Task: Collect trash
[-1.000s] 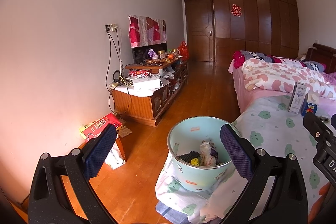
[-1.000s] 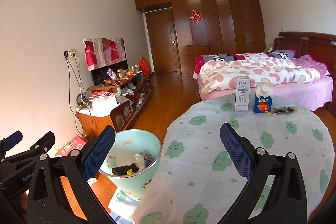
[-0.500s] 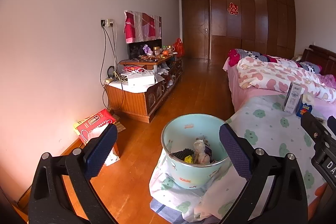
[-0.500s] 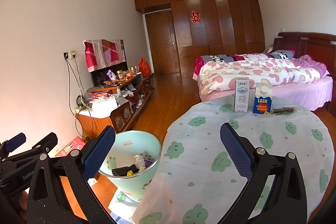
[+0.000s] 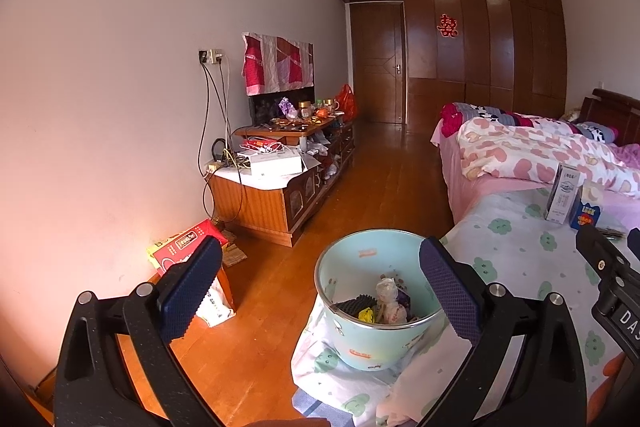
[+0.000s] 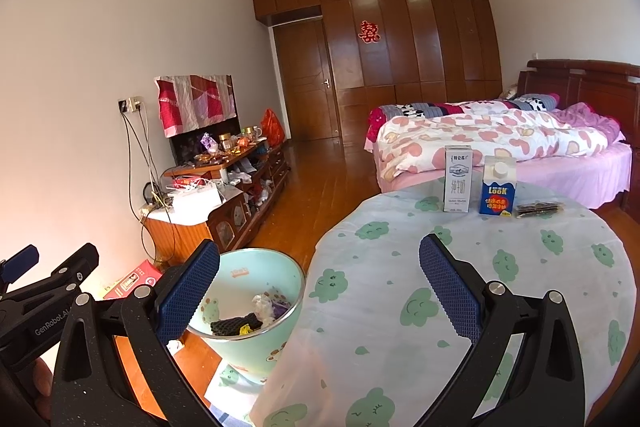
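A pale green trash bin stands on the floor beside the round table, holding wrappers and a black piece. On the table's far side stand a white milk carton, a blue juice carton and a dark flat wrapper. My left gripper is open and empty, hovering above and in front of the bin. My right gripper is open and empty over the table's near edge, far from the cartons.
The table has a white cloth with green clouds. A cluttered wooden TV cabinet lines the left wall, a red box lies on the floor by it. A bed stands behind the table. Wooden floor runs between.
The left gripper has drifted slightly, so the bin sits a little lower and more to the left in its view. The right gripper has barely moved. Both stay open.
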Demonstrator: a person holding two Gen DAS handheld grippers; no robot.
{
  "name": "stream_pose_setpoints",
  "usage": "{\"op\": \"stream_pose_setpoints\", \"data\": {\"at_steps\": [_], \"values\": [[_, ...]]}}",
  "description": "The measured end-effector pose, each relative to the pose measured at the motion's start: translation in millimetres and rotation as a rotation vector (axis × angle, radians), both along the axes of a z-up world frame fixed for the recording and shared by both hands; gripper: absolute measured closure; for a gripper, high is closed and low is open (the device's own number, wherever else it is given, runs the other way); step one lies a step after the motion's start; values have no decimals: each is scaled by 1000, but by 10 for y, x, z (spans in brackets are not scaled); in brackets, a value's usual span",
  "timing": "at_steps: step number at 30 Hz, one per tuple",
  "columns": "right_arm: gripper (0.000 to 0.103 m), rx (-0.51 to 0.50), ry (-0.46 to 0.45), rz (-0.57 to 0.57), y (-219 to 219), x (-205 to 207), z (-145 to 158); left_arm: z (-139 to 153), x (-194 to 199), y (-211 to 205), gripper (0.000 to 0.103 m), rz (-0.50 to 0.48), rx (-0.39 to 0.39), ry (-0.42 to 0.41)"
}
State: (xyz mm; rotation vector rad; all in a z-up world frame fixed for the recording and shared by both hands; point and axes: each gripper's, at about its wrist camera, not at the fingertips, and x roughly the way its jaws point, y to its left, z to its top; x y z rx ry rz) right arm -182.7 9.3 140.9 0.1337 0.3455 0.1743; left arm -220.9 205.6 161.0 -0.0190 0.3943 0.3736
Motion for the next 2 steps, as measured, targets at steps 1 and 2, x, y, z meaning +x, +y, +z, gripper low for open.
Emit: {"op": "stream_pose_setpoints", "data": {"at_steps": [1, 2], "values": [[5, 0, 6, -9, -12, 11, -10, -5, 3, 1, 6, -3, -2, 1], [5, 1, 11, -16, -10, 28, -18, -13, 3, 3, 6, -6, -5, 2]]}}
